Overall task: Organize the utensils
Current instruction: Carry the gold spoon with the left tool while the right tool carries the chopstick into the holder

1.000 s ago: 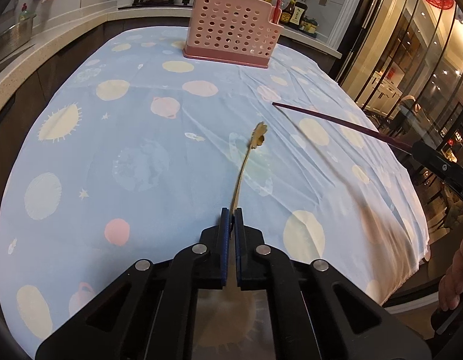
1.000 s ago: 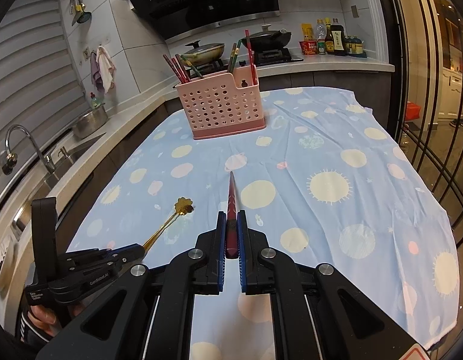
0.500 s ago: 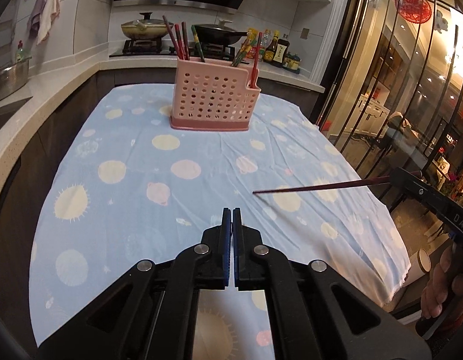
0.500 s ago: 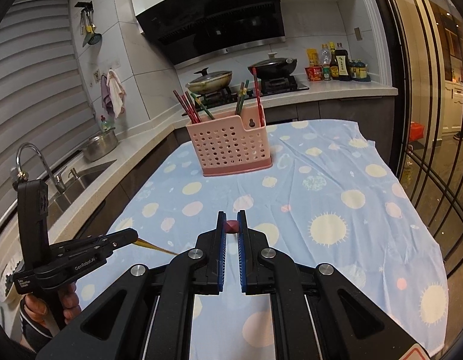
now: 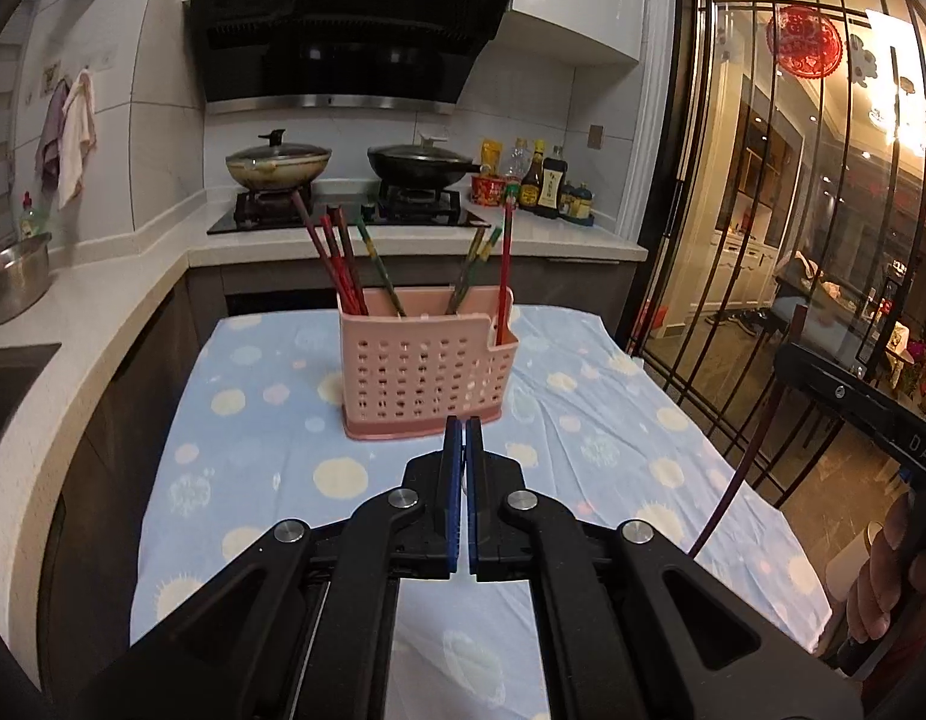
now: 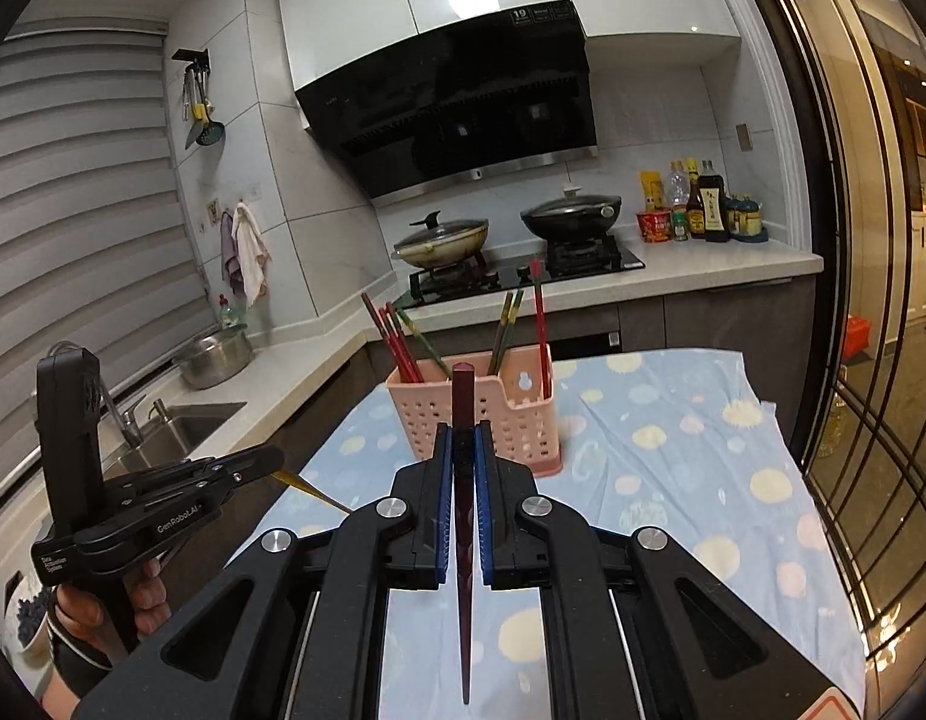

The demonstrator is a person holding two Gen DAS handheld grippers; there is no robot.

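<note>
My right gripper (image 6: 461,450) has its jaws clamped on a dark red chopstick (image 6: 463,540); the stick stands nearly upright between the blue pads (image 6: 443,504), blunt end at 12 o'clock, tip at 6. In the left wrist view the same stick shows at 3 o'clock as a thin dark line hanging from the right gripper (image 5: 787,360), tip over the cloth edge.

Left gripper (image 5: 461,426): jaws drawn narrow, pads almost touching. From its own camera I see nothing between them. From the right wrist view a thin gold handle (image 6: 309,486) sticks out of the left gripper (image 6: 264,459) at 9 o'clock, pointing down towards the bench; its far end is hidden behind my right gripper.

Pink basket (image 5: 423,369) stands at 12 o'clock on the bench (image 5: 252,468), on a blue dotted cloth (image 5: 613,420), well apart from both grippers. Chopsticks (image 5: 342,267) lean in it, red ones at its left end, one red stick (image 5: 505,276) upright in the low right compartment.
</note>
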